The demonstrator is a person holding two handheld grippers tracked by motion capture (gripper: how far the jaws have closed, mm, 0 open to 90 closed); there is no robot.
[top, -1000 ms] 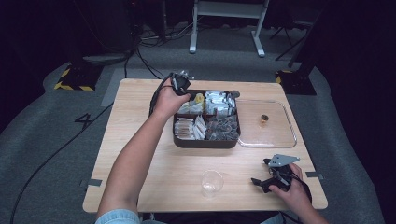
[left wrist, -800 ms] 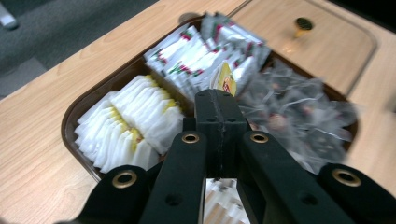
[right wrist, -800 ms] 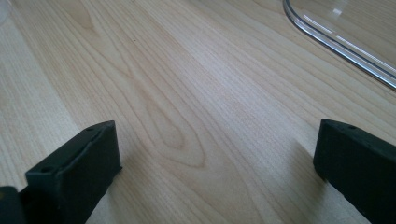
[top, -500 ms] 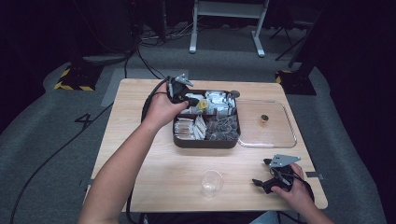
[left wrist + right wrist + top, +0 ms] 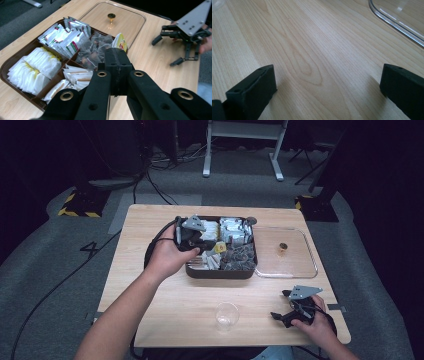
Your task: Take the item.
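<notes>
A dark brown tray [image 5: 220, 272] holds sachets and tea bags in compartments: white sachets [image 5: 37, 67], green-and-white packets [image 5: 67, 37], mesh tea bags [image 5: 96, 50]. My left gripper [image 5: 212, 246] hovers over the tray's left half. Its jaws [image 5: 116, 53] are pressed together on a yellow tea packet [image 5: 120, 41], which sticks out beyond the tips above the mesh bags. My right gripper [image 5: 280, 304] rests open on the table near the front right corner, with bare wood between its fingers [image 5: 327, 82].
A clear lid [image 5: 285, 252] with a gold knob [image 5: 283, 247] lies flat to the right of the tray; its edge [image 5: 397, 22] lies ahead of the right gripper. A small clear cup [image 5: 226, 316] stands near the front edge, left of the right gripper.
My left gripper has drawn back from the tray's far left corner toward me, carrying the yellow packet at its tips. The right gripper has stayed where it was.
</notes>
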